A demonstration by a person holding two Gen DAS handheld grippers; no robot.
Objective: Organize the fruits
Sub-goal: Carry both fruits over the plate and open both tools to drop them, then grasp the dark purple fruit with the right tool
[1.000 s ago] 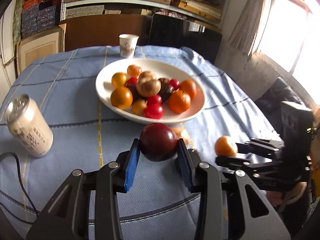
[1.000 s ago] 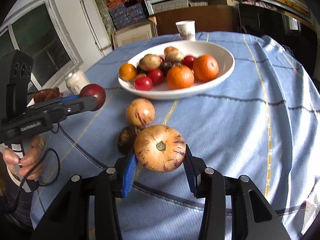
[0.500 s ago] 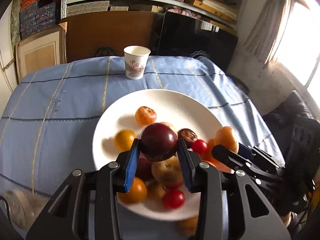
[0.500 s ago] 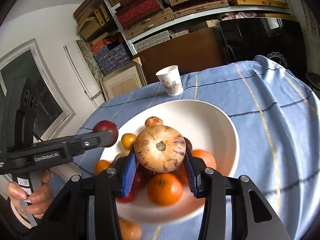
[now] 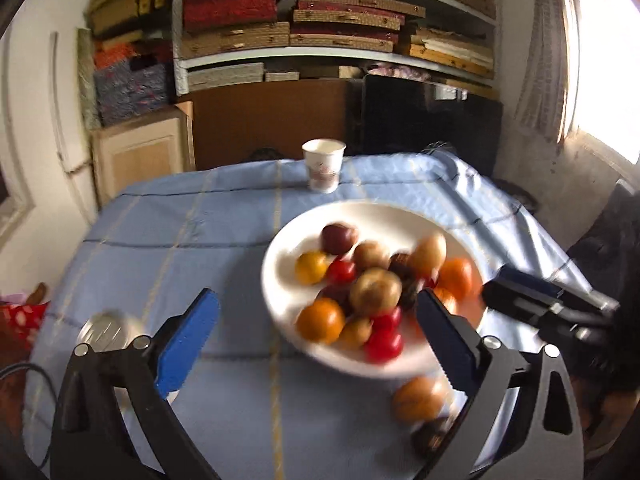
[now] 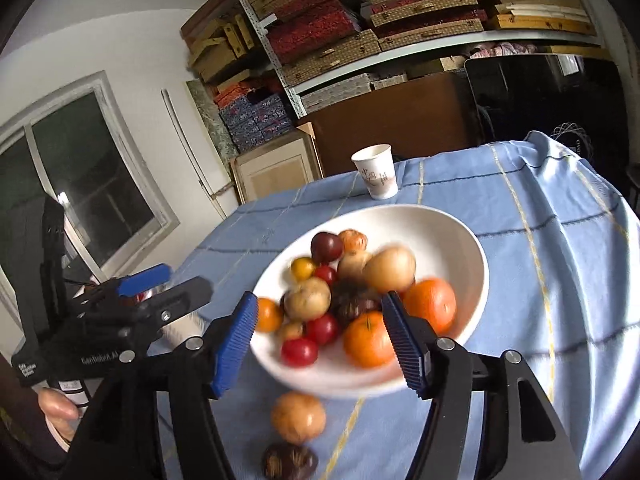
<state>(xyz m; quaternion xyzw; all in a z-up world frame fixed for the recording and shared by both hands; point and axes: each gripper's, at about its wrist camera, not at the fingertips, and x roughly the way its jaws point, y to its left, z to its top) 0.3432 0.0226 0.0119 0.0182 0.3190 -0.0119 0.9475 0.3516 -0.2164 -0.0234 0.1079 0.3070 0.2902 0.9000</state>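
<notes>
A white bowl [image 5: 384,216] [image 6: 460,240] on the blue tablecloth holds several fruits. The dark red plum [image 5: 339,237] [image 6: 326,247] lies at the pile's far side. The pale speckled round fruit [image 6: 390,270] [image 5: 429,250] lies on the pile's right. My left gripper [image 5: 316,340] is open and empty, above the table left of the bowl. My right gripper [image 6: 320,332] is open and empty over the bowl's near edge. A tan fruit [image 6: 298,416] [image 5: 418,398] and a dark brown fruit [image 6: 289,460] [image 5: 430,436] lie on the cloth in front of the bowl.
A paper cup [image 5: 323,165] [image 6: 376,176] stands behind the bowl. A drink can [image 5: 105,326] stands at the left, near the left gripper. The left gripper also shows in the right wrist view [image 6: 160,284]. Shelves and cabinets stand behind the table.
Both grippers opened and let go of their fruits into the bowl: the plum from the left, the pale speckled fruit from the right. Both have drawn back and up from the bowl.
</notes>
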